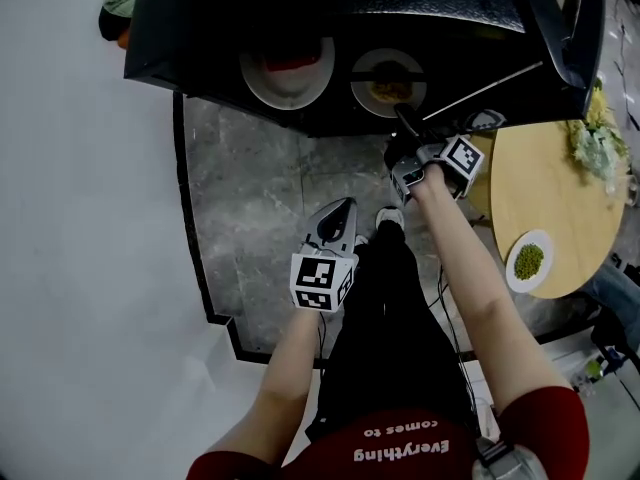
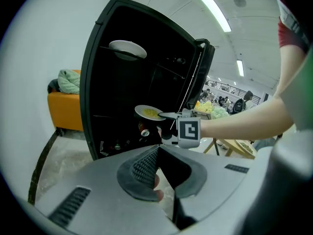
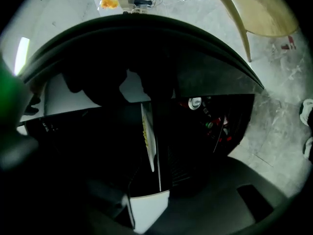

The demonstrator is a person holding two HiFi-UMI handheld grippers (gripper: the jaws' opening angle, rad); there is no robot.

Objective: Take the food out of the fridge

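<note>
Fingers (image 3: 178, 166) of right gripper (image 3: 155, 151) wide apart, plate (image 3: 146, 131) seemingly between.

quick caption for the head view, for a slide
Open black fridge from above: right claw open at the plate of yellow food, left claw shut, low over the marble floor.

Fridge (image 1: 180, 38) holding plates (image 1: 287, 76), table (image 1: 548, 173), dish (image 1: 528, 261)
</note>
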